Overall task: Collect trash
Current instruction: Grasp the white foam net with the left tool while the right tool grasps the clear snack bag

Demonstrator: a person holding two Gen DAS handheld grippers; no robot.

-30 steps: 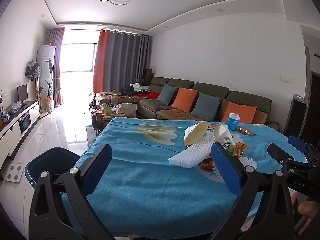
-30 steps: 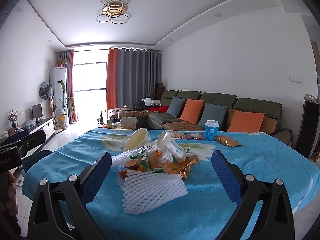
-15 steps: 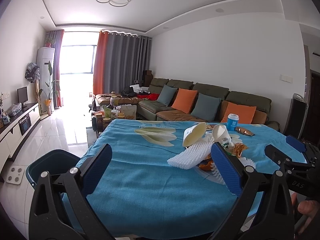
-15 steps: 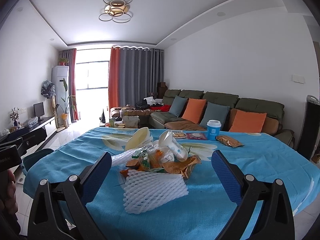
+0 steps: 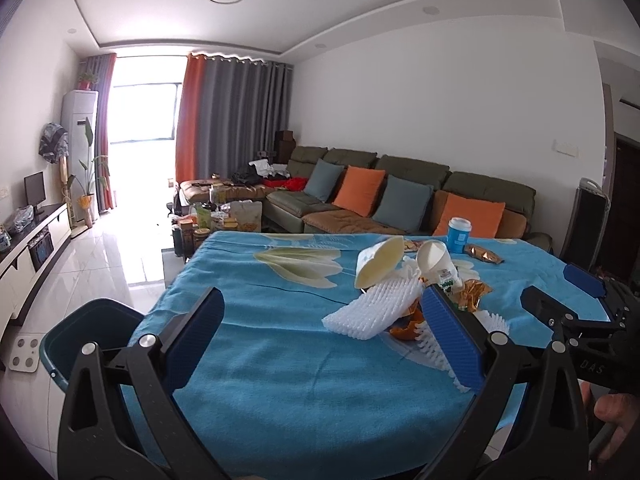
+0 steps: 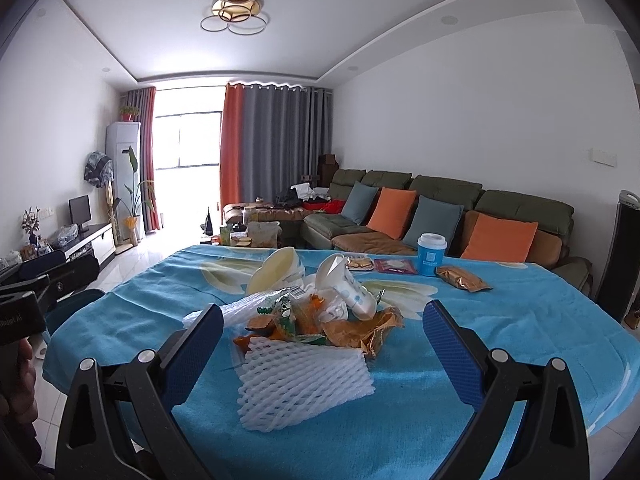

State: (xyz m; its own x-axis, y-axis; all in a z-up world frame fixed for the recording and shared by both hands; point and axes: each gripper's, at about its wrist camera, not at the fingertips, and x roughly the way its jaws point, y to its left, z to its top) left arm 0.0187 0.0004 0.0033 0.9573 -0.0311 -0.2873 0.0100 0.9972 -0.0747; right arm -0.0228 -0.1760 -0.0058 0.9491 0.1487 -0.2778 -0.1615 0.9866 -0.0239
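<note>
Both grippers hang above the near edge of a bench [image 6: 520, 320] covered in a blue cloth, each with its blue-padded fingers spread wide and nothing between them. The right gripper [image 6: 322, 344] faces the trash heap [image 6: 316, 312] head-on: a white foam net sleeve [image 6: 304, 384] lies nearest, in line with the gap between the fingers, and behind it sit orange peel, crumpled golden-brown wrappers, a tipped white paper cup [image 6: 346, 288] and a cream bowl [image 6: 276, 272] lying on its side. Farther back on the cloth stand a blue cup with a white lid [image 6: 431, 254] and a brown snack packet [image 6: 462, 283] just beside it. The left gripper [image 5: 320, 340] points over bare cloth, with the same heap off to its right, where a second foam net [image 5: 372, 310] leans against the pile; its right finger [image 5: 452, 340] overlaps the heap in view. A dark teal bin [image 5: 92, 328] stands on the floor by the bench's left corner. A hand [image 5: 616, 412] grips the other tool at the lower right of the left view
</note>
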